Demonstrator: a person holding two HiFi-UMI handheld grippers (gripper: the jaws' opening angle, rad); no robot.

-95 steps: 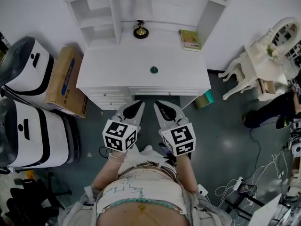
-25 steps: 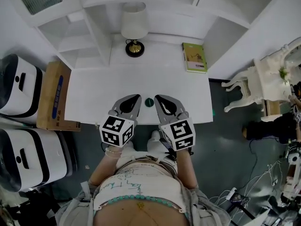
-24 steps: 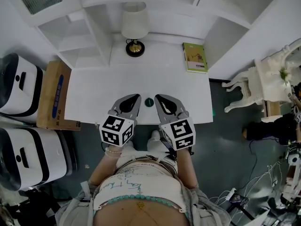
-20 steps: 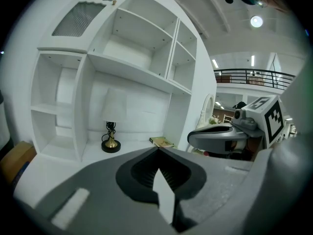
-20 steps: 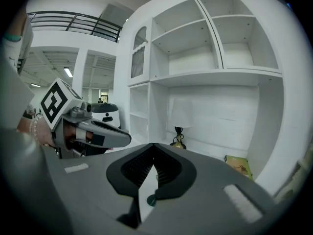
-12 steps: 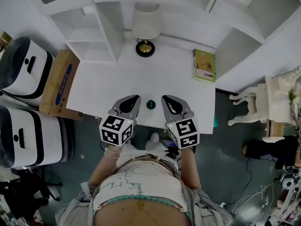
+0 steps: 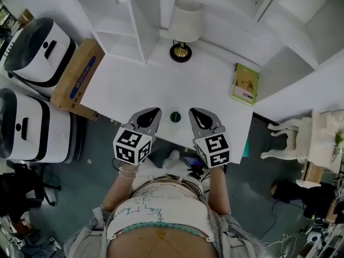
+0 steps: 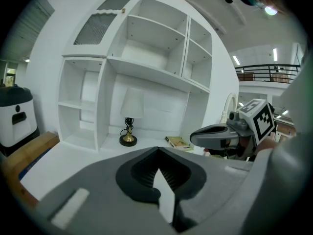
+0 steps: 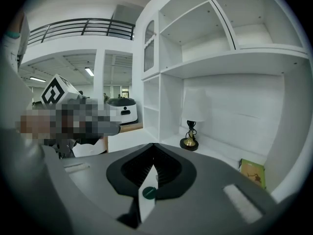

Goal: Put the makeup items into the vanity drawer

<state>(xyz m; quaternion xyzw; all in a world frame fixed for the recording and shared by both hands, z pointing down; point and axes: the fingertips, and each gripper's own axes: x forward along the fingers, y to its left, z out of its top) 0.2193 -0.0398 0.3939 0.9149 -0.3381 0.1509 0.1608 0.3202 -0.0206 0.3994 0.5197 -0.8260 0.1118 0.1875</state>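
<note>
White vanity top (image 7: 134, 85) fills the head view as a person stands at its front edge with 2 handheld grippers side by side over that edge. Left gripper (image 7: 155, 111) has its jaws drawn together at the tips, nothing between them, as its own view confirms (image 8: 156, 150). Right gripper (image 7: 193, 111) is likewise closed and empty (image 9: 153, 145). A small round green item (image 7: 176, 116) sits on the desktop near the front edge, between the 2 gripper tips and touching neither; the right gripper view catches it through the slit below the closed tips (image 9: 148, 193). Further back stand a table lamp (image 7: 183, 31) with a brass base and, at the right, a green book (image 7: 245, 84) lying flat. A cardboard box (image 7: 78, 79) leans beside the desk's left end, next to 2 white machines (image 7: 32, 95).
</note>
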